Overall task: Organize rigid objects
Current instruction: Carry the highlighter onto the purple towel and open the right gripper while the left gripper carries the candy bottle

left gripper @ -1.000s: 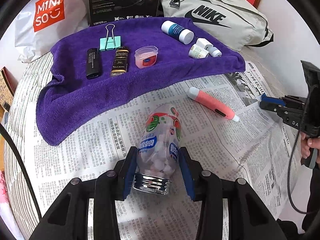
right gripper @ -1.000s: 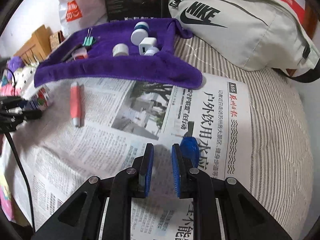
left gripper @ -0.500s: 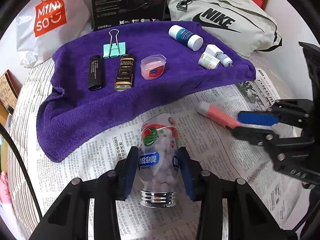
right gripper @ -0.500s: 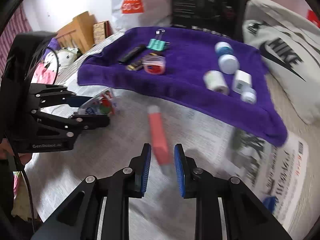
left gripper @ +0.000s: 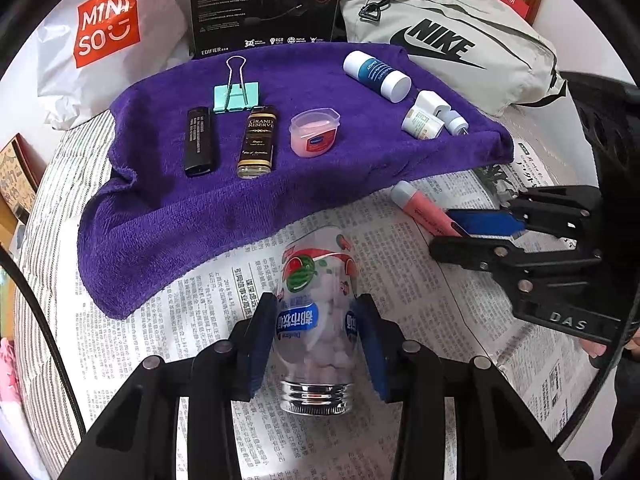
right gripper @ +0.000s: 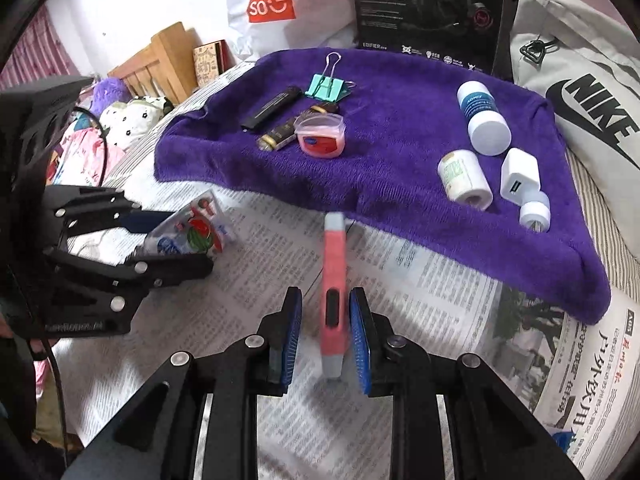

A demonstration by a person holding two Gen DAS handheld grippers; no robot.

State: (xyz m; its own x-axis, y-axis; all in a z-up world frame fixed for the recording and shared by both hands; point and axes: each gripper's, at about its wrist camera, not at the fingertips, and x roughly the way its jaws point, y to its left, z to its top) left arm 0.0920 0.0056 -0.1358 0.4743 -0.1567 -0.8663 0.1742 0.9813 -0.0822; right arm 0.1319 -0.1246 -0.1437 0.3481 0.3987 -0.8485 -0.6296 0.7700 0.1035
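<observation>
Right wrist view: the right hand-held gripper (right gripper: 325,336), spread, had moved over to straddle the blurred pink pen (right gripper: 334,296) on the newspaper (right gripper: 440,300). The left hand-held gripper (left gripper: 316,344) still pinched the candy bottle (left gripper: 316,320).

Left gripper (left gripper: 316,344) low, level, jaws clamped on clear bottle (left gripper: 316,320), right gripper (right gripper: 326,334) low, jaws parted astride pink pen (right gripper: 334,292), not closed

White wall (right gripper: 132,4) behind, wooden headboard (right gripper: 160,60) at left, striped bedsheet (left gripper: 52,184) under newspaper (left gripper: 200,320)
</observation>
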